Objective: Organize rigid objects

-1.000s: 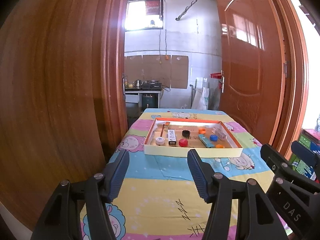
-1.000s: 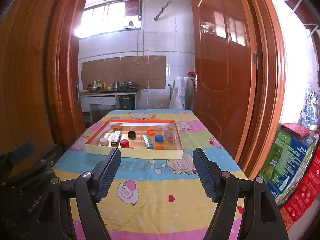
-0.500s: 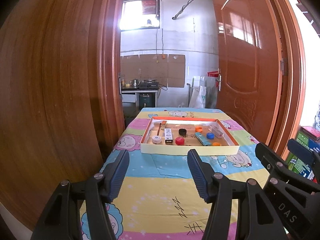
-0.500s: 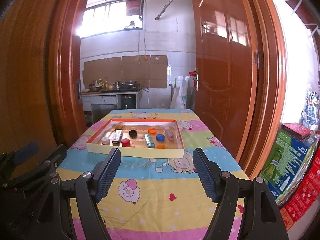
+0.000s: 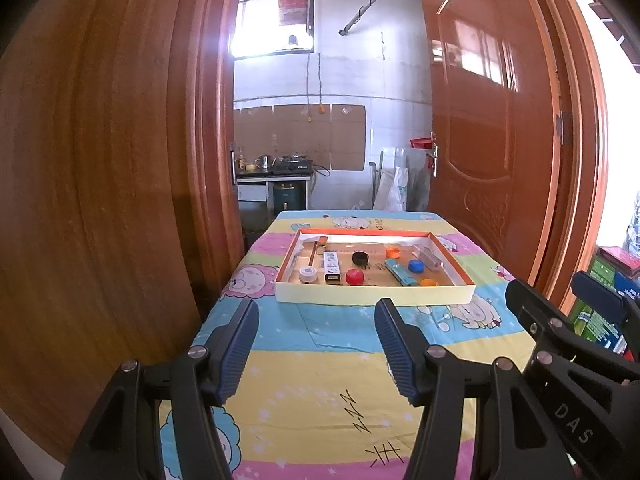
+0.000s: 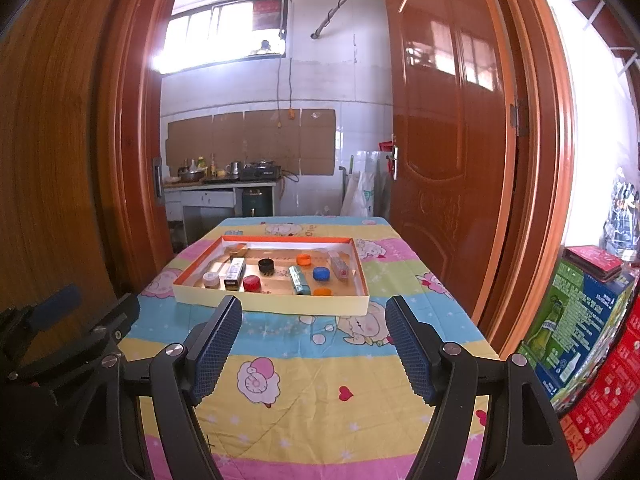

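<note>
A shallow cream cardboard tray with an orange inner rim (image 5: 376, 294) (image 6: 272, 305) lies on the far half of a table under a striped cartoon-sheep cloth (image 5: 344, 364) (image 6: 320, 364). It holds a red bottle cap (image 5: 354, 277) (image 6: 252, 283) beside a white-and-black rectangular box (image 5: 332, 267), a black cap (image 5: 360, 258), a blue cap (image 5: 415, 266) and a teal oblong packet (image 5: 401, 274). Both the left gripper (image 5: 316, 344) and the right gripper (image 6: 314, 344) hang released and grasping nothing over the near cloth, well apart from the tray, between glossy wooden doors (image 5: 484, 128).
</note>
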The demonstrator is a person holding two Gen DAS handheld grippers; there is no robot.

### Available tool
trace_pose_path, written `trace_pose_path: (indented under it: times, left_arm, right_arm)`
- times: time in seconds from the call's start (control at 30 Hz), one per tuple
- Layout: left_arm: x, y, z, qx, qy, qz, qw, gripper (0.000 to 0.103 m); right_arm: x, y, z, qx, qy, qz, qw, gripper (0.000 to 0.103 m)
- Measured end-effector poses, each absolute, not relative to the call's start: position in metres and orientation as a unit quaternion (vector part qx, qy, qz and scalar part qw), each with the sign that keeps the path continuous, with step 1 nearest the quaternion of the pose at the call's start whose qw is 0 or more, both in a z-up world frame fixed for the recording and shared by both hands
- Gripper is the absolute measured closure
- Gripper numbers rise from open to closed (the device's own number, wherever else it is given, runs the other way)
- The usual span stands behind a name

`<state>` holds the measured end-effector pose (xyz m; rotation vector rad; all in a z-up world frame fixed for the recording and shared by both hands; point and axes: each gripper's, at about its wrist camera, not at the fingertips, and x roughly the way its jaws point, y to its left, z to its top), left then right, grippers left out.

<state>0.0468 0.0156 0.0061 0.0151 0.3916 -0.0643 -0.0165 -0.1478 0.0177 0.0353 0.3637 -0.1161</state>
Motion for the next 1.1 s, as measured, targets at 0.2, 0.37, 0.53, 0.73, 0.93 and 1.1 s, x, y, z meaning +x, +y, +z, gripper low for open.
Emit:
trace_pose_path:
  times: [0.2, 0.37, 0.53, 0.73, 0.93, 1.1]
  left_arm:
    - [0.0456, 0.0169, 0.0056, 0.005, 0.193, -0.03, 0.981, 0.042]
    - [0.0452, 0.0175, 0.004, 0.006, 0.195, -0.029, 0.98, 0.042]
    - [0.0449, 0.0182, 0.0025, 0.004, 0.196, -0.03, 0.98, 0.042]
    - [0.0449, 0.0194, 0.0031, 0.0, 0.197, -0.026, 0.98, 0.042]
    - [0.0442, 0.0194, 0.0025, 0.002, 0.197, -0.029, 0.98, 0.042]
    - [0.0438, 0.0187, 0.0024, 0.002, 0.197, -0.031, 0.98, 0.042]
  right_arm:
    - [-0.0164, -0.1478, 0.0179, 0.017, 0.18, -0.058, 0.982, 0.027]
    - [-0.016, -0.1479, 0.0177, 0.017, 0.181, -0.057, 0.982, 0.027]
    - [-0.0168, -0.1473, 0.0168, 0.018, 0.181, -0.056, 0.982, 0.027]
    - [-0.0171, -0.1472, 0.0167, 0.018, 0.181, -0.056, 0.982, 0.027]
    - [-0.0185, -0.1468, 0.0159, 0.019, 0.18, -0.057, 0.982, 0.027]
    - [-0.019, -0.1465, 0.0155, 0.019, 0.18, -0.056, 0.982, 0.027]
